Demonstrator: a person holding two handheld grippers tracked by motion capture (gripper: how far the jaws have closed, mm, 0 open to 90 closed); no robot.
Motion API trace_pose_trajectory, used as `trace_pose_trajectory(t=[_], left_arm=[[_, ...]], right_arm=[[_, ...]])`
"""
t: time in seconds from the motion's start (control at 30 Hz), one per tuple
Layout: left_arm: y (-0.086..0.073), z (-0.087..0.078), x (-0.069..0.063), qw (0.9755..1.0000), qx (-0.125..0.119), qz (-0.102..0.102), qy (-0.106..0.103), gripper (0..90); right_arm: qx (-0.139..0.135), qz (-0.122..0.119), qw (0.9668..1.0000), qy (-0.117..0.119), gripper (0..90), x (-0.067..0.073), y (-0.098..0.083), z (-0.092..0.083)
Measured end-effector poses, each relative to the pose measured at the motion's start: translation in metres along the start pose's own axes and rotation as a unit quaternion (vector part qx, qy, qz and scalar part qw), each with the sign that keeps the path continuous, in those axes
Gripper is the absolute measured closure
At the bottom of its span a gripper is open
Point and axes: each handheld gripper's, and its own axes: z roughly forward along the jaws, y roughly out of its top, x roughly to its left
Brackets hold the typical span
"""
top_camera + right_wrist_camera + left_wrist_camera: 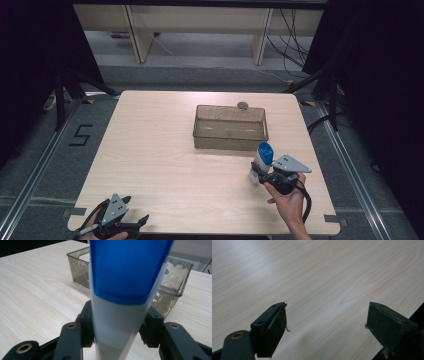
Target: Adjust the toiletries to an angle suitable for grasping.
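Blue at the top and white below, a slim plastic tube [263,156] stands clamped between the jaws of the right gripper [257,172], which the person's right hand [289,197] holds near the right edge of the desk [150,150], a little toward the front. In the right gripper view the two black jaws press on the white lower part of the tube from both sides, and the blue end rises well above them. Whether the tube's foot rests on the wood or hangs just clear of it cannot be told.

Just beyond the tube, toward the far edge and right of the middle, sits a clear smoky plastic bin [230,141]; it looks bare inside, with only reflections on its walls. A small round grey thing [243,105] lies behind the bin's far rim, too small to name.

The left gripper [142,221] waits at the front left corner of the desk, jaws standing wide apart with nothing but wood grain between them.

Judged from this, the grasp is done and the tube is secured. What seems left is the carry over the bin's near wall, the lowering inside, and the release.
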Motion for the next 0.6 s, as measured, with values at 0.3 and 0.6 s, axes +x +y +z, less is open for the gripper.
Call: trace_pose_trajectory(t=[0.3,0.6], left_arm=[[0.001,-0.001,0.001,1.0000,-0.002,0.001,-0.001,16.1],[0.001,0.000,0.001,1.0000,0.003,0.002,-0.005,16.1]], right_arm=[[-0.006,-0.005,1.0000,-0.003,55.0,-0.004,0.007,-0.002],[-0.002,-0.001,1.0000,-0.002,55.1,-0.005,0.011,-0.001]])
